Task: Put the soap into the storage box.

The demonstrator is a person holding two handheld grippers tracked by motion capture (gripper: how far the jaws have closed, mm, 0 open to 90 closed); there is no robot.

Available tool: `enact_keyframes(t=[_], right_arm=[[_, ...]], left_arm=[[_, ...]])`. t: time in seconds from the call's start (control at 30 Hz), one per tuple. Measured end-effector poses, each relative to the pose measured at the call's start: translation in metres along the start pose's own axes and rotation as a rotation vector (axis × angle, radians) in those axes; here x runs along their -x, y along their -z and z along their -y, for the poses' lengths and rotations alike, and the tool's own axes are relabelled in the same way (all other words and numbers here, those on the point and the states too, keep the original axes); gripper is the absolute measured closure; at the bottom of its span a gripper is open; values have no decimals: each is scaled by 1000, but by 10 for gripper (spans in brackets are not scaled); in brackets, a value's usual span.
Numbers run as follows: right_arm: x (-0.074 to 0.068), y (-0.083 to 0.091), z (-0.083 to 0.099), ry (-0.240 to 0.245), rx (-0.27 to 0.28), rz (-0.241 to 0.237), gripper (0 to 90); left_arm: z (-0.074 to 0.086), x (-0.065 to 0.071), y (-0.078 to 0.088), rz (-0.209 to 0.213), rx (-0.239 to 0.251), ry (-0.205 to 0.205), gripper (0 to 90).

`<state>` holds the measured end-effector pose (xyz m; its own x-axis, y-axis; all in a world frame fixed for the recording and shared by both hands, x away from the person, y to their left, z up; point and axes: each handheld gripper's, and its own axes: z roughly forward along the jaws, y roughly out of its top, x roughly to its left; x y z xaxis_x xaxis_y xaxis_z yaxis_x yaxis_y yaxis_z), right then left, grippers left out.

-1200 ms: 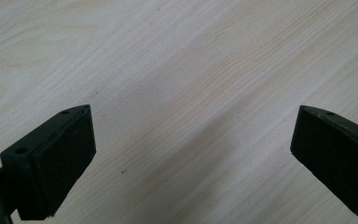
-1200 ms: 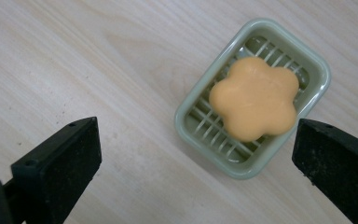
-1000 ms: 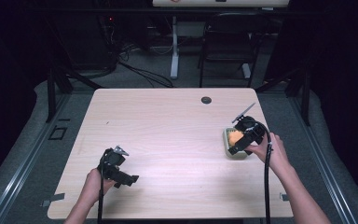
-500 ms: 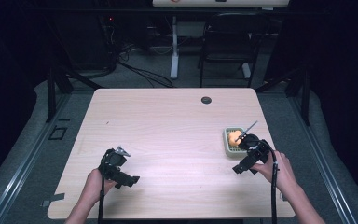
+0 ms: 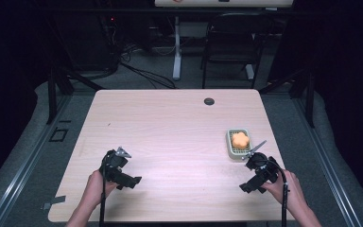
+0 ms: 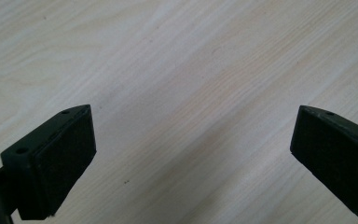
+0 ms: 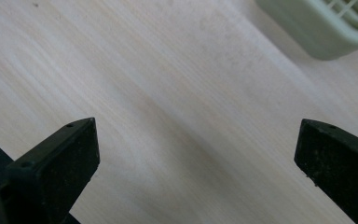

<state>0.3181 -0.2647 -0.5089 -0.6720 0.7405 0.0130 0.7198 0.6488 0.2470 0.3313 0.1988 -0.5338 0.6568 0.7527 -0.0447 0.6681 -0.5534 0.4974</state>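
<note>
Lying lengthwise front-to-back: green basket (image 5: 238,150), orange sponge (image 5: 240,140) inside.

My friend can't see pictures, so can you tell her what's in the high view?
A person's two hands each hold a black gripper over a pale wooden table: the left gripper near the front left, the right gripper near the front right. Just beyond the right one sits a small green basket holding an orange flower-shaped thing. Behind the table stands a dark chair.

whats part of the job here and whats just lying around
Likely in the job:
- orange flower-shaped piece
- green basket holding it
- right gripper, open, nearest it
- left gripper, open

Lying about:
- black disc on the table
- chair behind
</note>
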Motion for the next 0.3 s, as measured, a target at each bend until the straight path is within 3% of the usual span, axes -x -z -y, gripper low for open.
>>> enact_keyframes(t=[0.17,0.2,0.3], right_arm=[[1,-11,1,-14,-15,35,0],[0,-13,2,-31,3,32,0],[1,-14,3,-24,1,49,0]], left_arm=[[-2,2,3,-59,26,-18,2],[-3,2,4,-63,32,-24,2],[-4,0,7,-69,39,-41,0]])
